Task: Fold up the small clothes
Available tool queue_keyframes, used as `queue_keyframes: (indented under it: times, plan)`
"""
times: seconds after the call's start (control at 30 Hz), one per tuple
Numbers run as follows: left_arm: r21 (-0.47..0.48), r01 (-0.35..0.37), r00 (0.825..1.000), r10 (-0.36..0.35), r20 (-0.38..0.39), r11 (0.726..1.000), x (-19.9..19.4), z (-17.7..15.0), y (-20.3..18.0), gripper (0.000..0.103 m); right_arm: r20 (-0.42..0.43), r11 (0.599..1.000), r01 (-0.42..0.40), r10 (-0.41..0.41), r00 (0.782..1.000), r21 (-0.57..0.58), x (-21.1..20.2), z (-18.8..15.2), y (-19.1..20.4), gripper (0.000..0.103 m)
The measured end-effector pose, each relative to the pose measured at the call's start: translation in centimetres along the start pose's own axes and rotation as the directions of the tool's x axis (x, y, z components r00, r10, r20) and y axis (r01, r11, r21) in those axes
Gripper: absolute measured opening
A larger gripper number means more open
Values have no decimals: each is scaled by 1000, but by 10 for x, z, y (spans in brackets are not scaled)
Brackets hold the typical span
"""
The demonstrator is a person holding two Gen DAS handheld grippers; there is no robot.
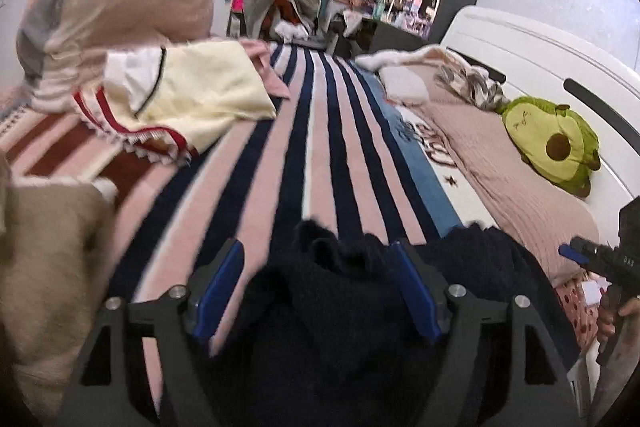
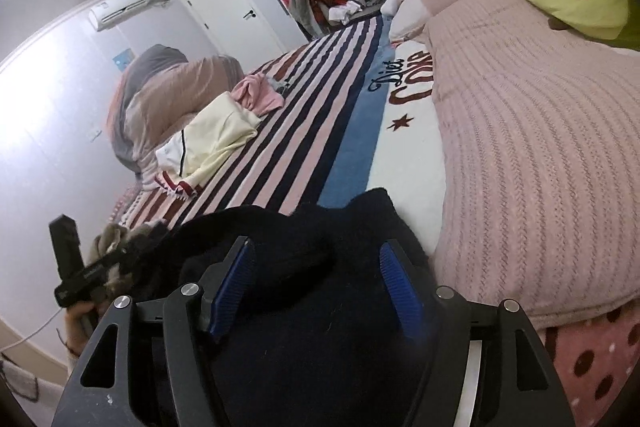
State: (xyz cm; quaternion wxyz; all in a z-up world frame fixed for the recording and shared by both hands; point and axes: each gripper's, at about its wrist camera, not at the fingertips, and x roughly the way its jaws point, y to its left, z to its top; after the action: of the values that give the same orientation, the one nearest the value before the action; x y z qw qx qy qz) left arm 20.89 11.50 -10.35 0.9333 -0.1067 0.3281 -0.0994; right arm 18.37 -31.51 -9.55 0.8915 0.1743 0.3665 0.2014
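Dark navy garment [image 1: 340, 307] lies bunched on the striped bedspread [image 1: 288, 155], directly beneath both tools. Left gripper [image 1: 318, 283]: jaws spread wide, fabric between them, pads not pressing. Right gripper [image 2: 316, 287]: likewise spread, gripping nothing. Farther off, a cream garment [image 1: 208, 87] rests beside a pink quilt [image 2: 540, 155].

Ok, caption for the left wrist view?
Left gripper open over a dark garment on the striped bed cover.

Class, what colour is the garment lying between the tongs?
Very dark navy, almost black: the fuzzy garment, seen best in the left wrist view.
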Motion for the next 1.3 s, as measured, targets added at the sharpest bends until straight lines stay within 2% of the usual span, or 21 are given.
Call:
queue_keyframes:
  times: [0.13,0.37,0.6,0.8,0.93,1.07,1.17,1.3]
  plan:
    - [-30,-20,999,21,30,999,-16,4,9,73,-8,1000,-10,10,1000,1,-1,-7,3,62]
    - [-23,-36,999,37,23,999,-43,-11,9,75,-11,999,-49,49,999,12,-9,-22,17,63]
    - [-37,-19,999,17,-43,999,-66,-51,6,80,-47,995,-92,90,995,-35,-15,-46,48,63]
    - [-83,23,995,-31,-94,996,-79,-89,10,82,-96,988,-119,109,989,-99,-8,-73,81,62]
    - [-143,45,991,-62,-117,989,-81,-111,23,82,-121,978,-130,111,986,-165,1,-89,112,35]
    - [-198,101,985,-125,-117,975,-81,-128,30,82,-139,961,-113,80,987,-254,13,-103,141,11]
    - [-246,156,977,-186,-104,957,-80,-134,32,83,-161,947,-110,63,985,-302,28,-111,159,10]
    - [-278,175,971,-212,-107,944,-78,-136,33,83,-181,920,-61,-11,983,-387,47,-122,178,10]
